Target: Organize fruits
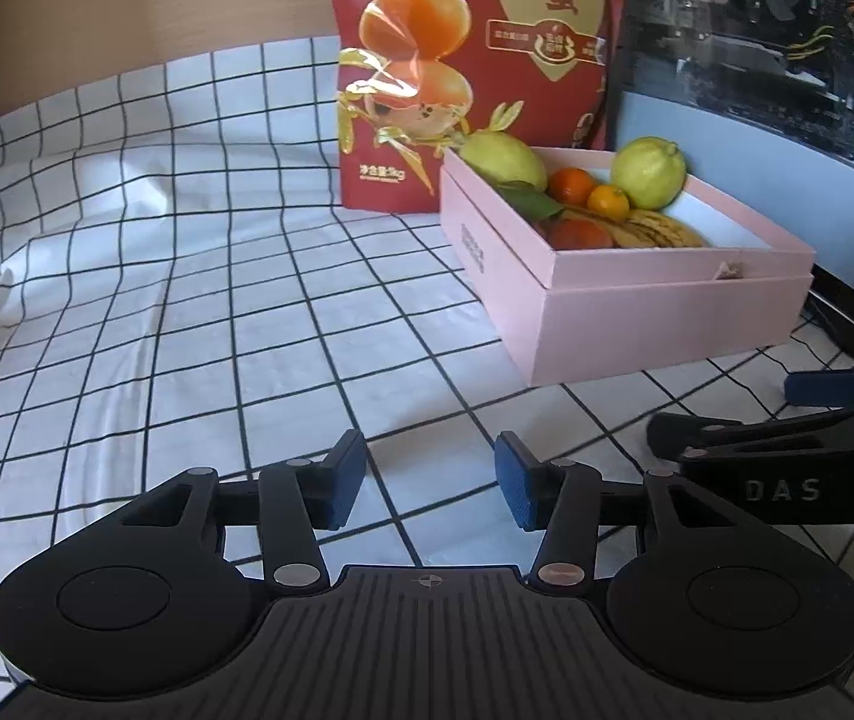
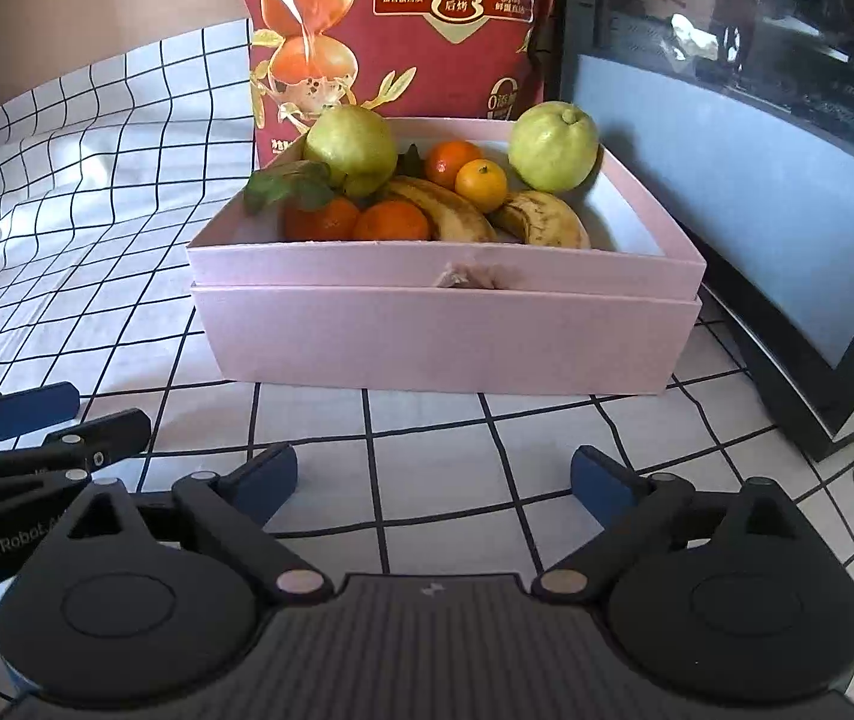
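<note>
Both of your tools sit low over the checked table [image 2: 427, 456], holding nothing: the right tool [image 2: 434, 477] gapes wide, the left tool [image 1: 430, 477] about half open. All the fruit appears to lie in the pink box [image 2: 445, 336] ahead: two green guavas [image 2: 553, 147], four oranges [image 2: 391, 221] and two bananas [image 2: 541, 219]. With no loose fruit visible, you're likely finishing; otherwise, reach forward over the near wall.

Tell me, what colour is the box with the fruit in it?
Pink. The box shows best in the right wrist view.
</note>
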`<move>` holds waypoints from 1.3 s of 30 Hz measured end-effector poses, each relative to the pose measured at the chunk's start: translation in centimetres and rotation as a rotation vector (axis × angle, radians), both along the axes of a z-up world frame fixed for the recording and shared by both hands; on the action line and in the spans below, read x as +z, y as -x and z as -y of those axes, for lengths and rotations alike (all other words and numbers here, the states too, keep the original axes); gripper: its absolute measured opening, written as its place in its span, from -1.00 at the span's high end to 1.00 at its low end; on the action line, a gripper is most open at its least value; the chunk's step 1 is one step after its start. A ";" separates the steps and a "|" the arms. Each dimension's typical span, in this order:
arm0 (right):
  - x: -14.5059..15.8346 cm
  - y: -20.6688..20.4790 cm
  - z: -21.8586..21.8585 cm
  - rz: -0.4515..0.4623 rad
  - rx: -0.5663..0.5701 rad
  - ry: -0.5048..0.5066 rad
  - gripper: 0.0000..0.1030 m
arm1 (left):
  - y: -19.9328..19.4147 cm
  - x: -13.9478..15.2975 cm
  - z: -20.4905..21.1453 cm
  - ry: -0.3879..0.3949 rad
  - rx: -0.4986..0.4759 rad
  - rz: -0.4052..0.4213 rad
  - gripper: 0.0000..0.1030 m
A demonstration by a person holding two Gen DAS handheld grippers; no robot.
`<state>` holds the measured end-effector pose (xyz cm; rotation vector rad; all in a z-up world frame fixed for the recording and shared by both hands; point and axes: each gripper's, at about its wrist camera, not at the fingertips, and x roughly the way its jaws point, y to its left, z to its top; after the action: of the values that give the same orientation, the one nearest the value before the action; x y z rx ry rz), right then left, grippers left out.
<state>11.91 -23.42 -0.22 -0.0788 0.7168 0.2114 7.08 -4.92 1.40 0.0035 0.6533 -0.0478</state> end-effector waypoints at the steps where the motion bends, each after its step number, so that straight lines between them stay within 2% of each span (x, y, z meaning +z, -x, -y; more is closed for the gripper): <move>1: -0.2 0.2 -0.1 0.019 -0.006 -0.004 -0.94 | 0.1 0.0 0.1 -0.003 -0.004 0.002 -0.01; 8: -0.4 0.9 0.3 0.046 -0.005 -0.011 -0.97 | 0.1 0.0 -0.2 0.014 -0.005 0.001 -0.01; 39: -0.5 0.8 0.3 0.041 -0.012 -0.012 -1.00 | 0.1 0.0 -0.2 0.007 -0.010 0.001 0.00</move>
<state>11.12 -23.67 -0.73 -0.0674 0.6748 0.2014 6.96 -4.67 1.42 0.0001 0.6526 -0.0600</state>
